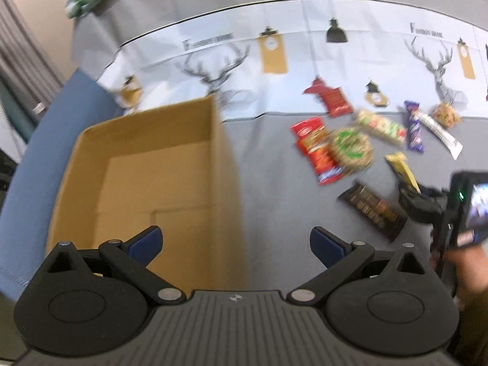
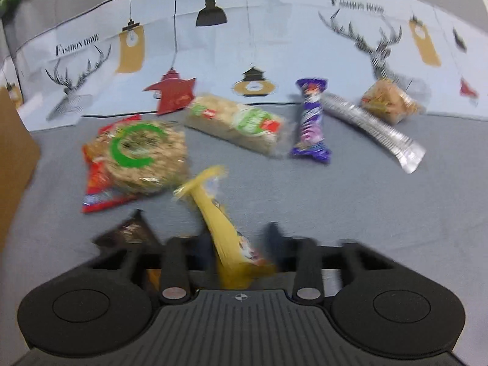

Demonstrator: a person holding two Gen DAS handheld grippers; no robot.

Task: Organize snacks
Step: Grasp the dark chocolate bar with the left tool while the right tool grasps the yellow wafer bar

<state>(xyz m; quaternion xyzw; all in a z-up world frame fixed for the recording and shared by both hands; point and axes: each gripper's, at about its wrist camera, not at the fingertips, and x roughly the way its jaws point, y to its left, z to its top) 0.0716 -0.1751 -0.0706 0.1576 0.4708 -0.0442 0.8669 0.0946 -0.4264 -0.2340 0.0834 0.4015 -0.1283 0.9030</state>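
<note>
Progress looks close to nil: the cardboard box [image 1: 146, 164], the landmark here, stands open on the grey-clothed counter [image 1: 268, 213] with nothing visible inside it, while every snack lies off to its right. Nearest, the left gripper [image 1: 236, 242] hangs over the box's near right corner with its jaws spread wide and nothing between them. To the right of the box, the right gripper [image 2: 238, 244] has its jaws drawn in around a yellow packet [image 2: 219, 213]; blur hides whether the pads already press on it, so I cannot tell if the grip is made. Just beside that packet lies a dark chocolate bar [image 1: 373, 210]. Further from the box's near edge sit a round seeded cracker pack [image 2: 140, 155] resting on a red pouch [image 2: 97, 183], then a long rice-cake pack [image 2: 235, 125], a purple wrapper [image 2: 311, 119], a silver stick [image 2: 372, 128] and a small amber bag [image 2: 389, 100]. Farthest, a red packet [image 1: 332, 99] lies on the printed cloth. By my judgement, all of the sorting remains.
</note>
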